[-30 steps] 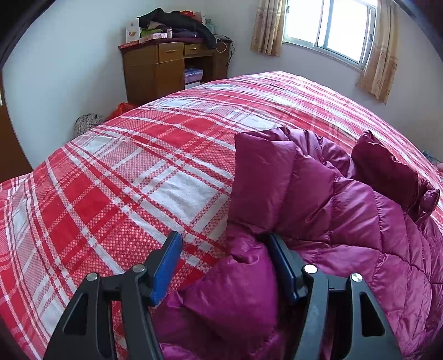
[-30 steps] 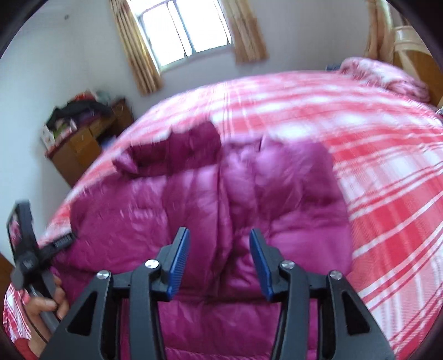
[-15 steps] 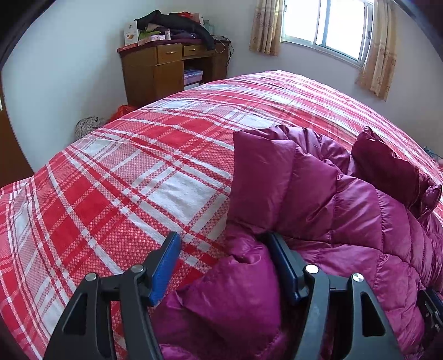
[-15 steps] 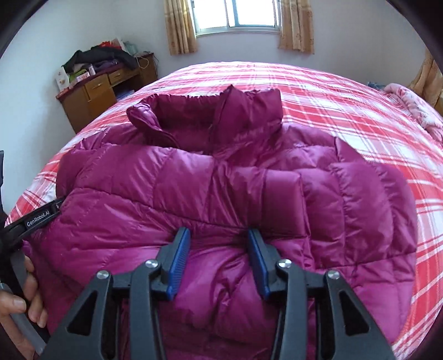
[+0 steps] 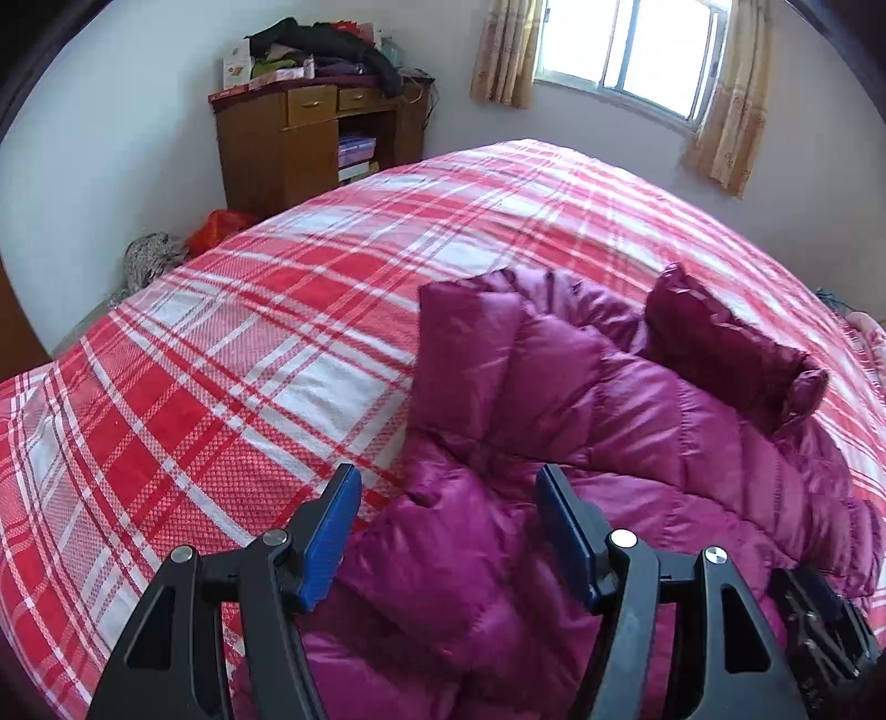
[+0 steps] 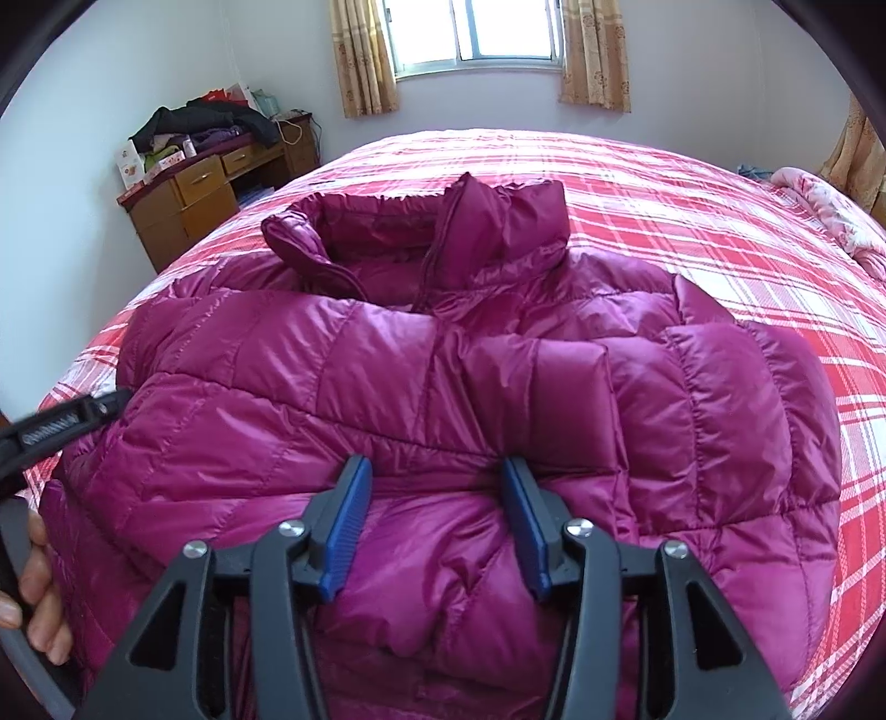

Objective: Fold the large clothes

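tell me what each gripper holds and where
Seemingly nothing: the jacket hem lies loose in the open left gripper; the right gripper is opening its jaws around a hem fold.

Wooden desk point(image 6: 188, 205) piled with clothes point(image 6: 205, 124), curtained window point(image 6: 479, 33), red plaid bedspread point(image 5: 232, 354).

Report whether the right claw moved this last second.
Yes. The right claw, jaws opening astride the jacket, swung left: the window went from upper left to top centre.

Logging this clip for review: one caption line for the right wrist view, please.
Right gripper, jaws opening, over the hem of a magenta puffer jacket spread on a red plaid bedspread.
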